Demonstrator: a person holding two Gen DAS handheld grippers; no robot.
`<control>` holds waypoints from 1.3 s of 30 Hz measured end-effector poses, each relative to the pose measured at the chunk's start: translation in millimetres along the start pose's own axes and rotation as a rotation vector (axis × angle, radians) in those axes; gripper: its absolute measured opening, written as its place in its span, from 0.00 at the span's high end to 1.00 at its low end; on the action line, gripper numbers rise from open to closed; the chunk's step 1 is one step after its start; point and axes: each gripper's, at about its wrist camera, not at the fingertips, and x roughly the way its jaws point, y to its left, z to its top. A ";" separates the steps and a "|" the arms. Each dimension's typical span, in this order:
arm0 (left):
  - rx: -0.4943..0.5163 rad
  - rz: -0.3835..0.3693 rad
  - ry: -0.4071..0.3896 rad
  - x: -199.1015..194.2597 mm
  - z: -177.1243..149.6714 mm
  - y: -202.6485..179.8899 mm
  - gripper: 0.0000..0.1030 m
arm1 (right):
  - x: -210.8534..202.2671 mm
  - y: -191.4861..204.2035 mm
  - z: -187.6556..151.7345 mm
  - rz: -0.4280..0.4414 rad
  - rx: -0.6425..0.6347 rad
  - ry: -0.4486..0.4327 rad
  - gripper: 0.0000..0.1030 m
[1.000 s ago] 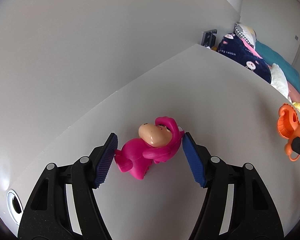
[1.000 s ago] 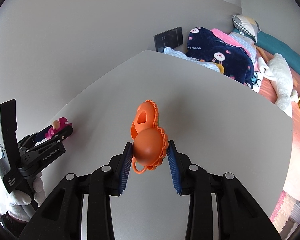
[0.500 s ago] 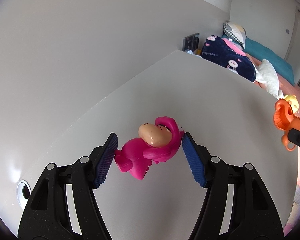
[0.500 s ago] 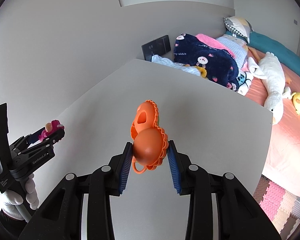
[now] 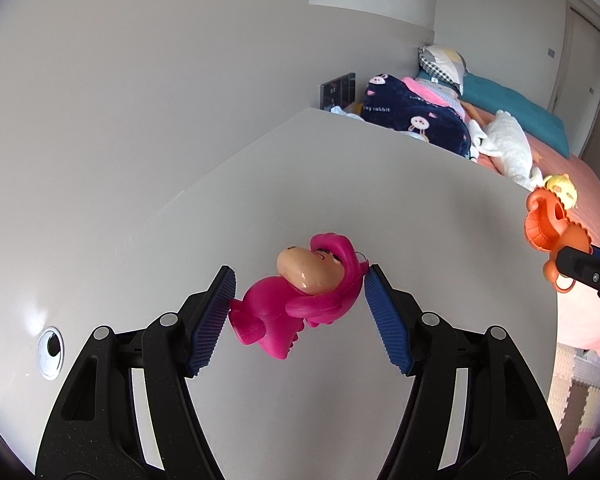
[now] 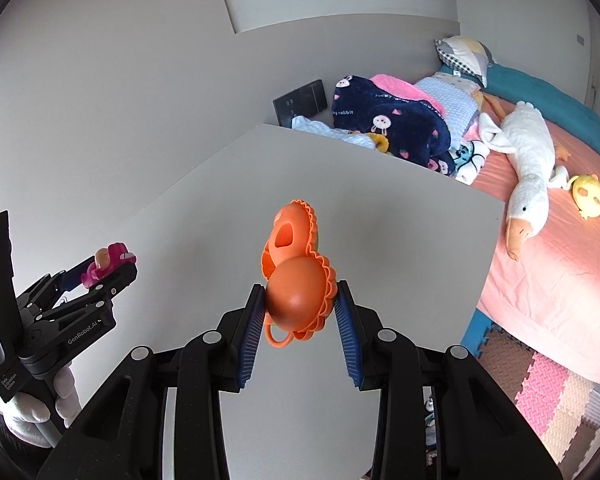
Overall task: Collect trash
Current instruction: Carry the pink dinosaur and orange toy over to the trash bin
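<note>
**Spotter:** Where are you in the job?

**Operator:** Carrying, I'd say. My left gripper [image 5: 299,292] is pinching the pink toy figure [image 5: 300,296] between its blue pads, clear above the white tabletop [image 5: 340,184]. My right gripper [image 6: 298,312] is clamped on the orange plastic toy [image 6: 296,276], gripped by its rounded lower half, the scalloped part sticking out past the fingertips.

**Spotter:** So both pickups are done?

**Operator:** By my reading, yes. Next I need somewhere to drop them, and that's the trouble: no bin or bag shows in either view. I'd have to swing both grippers until one appears, keeping the squeeze steady.

**Spotter:** Anything else you can't make out?

**Operator:** The pink figure is caught only at its tail end and the back of its head, so I can't judge how secure it is. Beyond the table's far edge, ahead and right of my right gripper, lies a bed [image 6: 540,280] with a plush goose [image 6: 528,168]. The floor under the table is hidden.
</note>
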 end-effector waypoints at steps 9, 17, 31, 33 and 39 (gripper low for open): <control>0.026 -0.042 -0.037 -35.3 -9.6 -29.8 0.37 | -36.9 -13.0 -18.1 0.001 0.017 -0.024 0.64; 0.054 -0.065 -0.036 -49.5 -23.0 -53.2 0.37 | -55.9 -27.2 -35.7 -0.009 0.035 -0.032 0.64; 0.113 -0.128 -0.040 -67.7 -38.5 -97.3 0.37 | -88.5 -67.1 -60.3 -0.049 0.092 -0.059 0.64; 0.122 -0.143 -0.040 -70.3 -39.5 -105.5 0.37 | -95.6 -72.0 -65.0 -0.062 0.094 -0.068 0.64; 0.162 -0.179 -0.040 -77.1 -44.4 -134.5 0.36 | -113.7 -91.9 -79.6 -0.092 0.113 -0.087 0.64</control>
